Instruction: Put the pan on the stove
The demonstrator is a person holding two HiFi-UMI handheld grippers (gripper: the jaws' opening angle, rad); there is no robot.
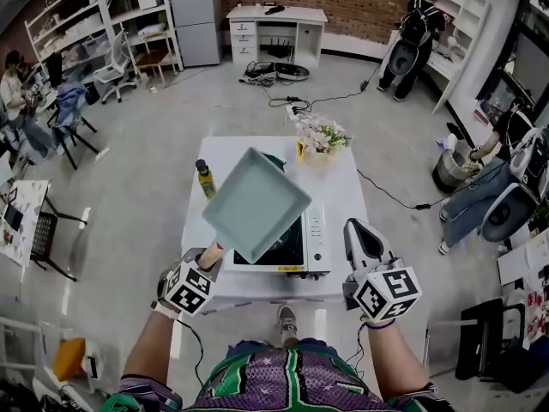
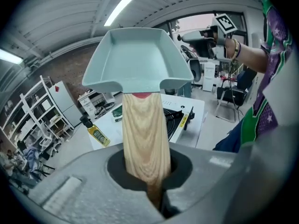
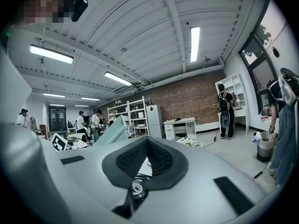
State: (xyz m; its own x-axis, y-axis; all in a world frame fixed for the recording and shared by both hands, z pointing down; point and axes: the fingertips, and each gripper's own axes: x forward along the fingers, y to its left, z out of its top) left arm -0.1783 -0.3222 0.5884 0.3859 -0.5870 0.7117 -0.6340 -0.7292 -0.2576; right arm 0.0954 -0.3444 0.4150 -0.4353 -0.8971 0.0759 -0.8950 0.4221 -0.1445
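A pale teal square pan (image 1: 257, 202) hangs tilted in the air over the black-topped stove (image 1: 287, 249) on the white table (image 1: 343, 187). My left gripper (image 1: 206, 264) is shut on the pan's wooden handle (image 1: 212, 254) at the stove's front left. The left gripper view shows that handle (image 2: 145, 139) clamped between the jaws, with the pan (image 2: 138, 59) above and the stove (image 2: 175, 118) beyond it. My right gripper (image 1: 356, 227) hovers by the stove's front right corner, shut and holding nothing. In the right gripper view its pads (image 3: 161, 160) meet, and the pan (image 3: 112, 132) shows at the left.
An oil bottle (image 1: 205, 178) stands on the table left of the stove, and a pot of flowers (image 1: 320, 136) stands at the back. The stove's white control panel (image 1: 316, 230) is on its right side. Chairs, shelves, desks and people surround the table.
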